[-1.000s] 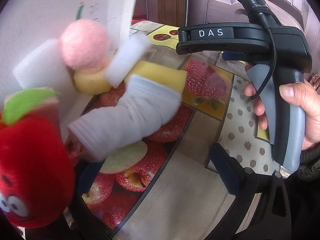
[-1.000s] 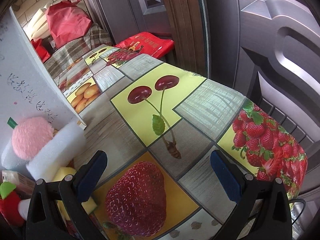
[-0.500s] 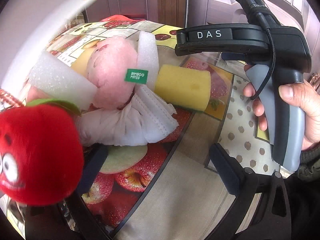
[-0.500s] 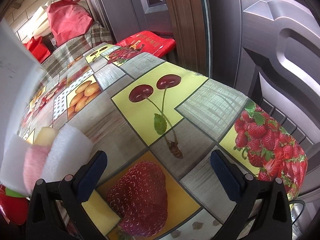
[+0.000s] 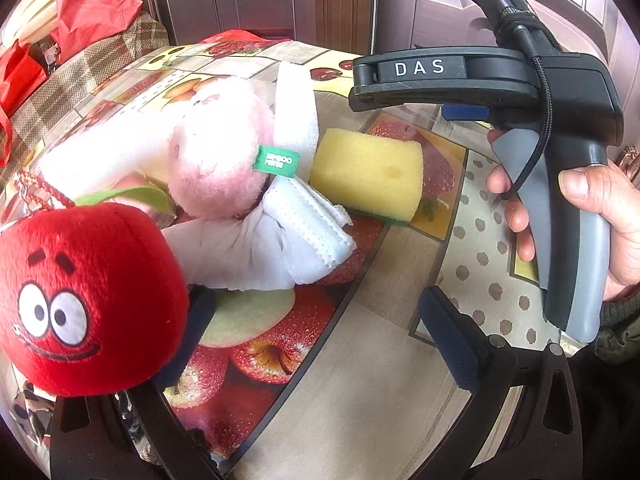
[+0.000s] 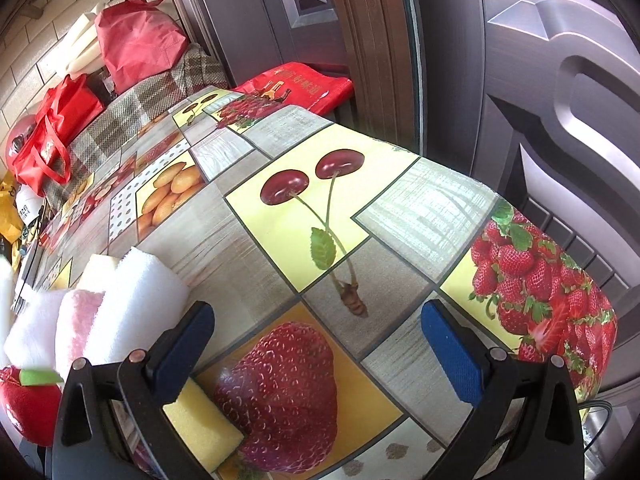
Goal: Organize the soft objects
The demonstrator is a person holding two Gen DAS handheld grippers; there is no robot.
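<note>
With both tongs, left [image 5: 320, 328] and right [image 6: 316, 340], spread empty, I should close squarely on the sponge [image 5: 368, 172], clear of the mask [image 5: 280, 244].

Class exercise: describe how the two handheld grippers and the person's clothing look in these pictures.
The right gripper has black triangular finger arms with blue textured pads. Its black-and-grey pistol handle bears white "DAS" lettering, a black cable and a green light. The left gripper has matching dark blue pads. A dark olive knit cuff shows.

White board gone from view, pink plush [image 5: 218, 160] and red apple plush [image 5: 86, 296] nearer.
</note>
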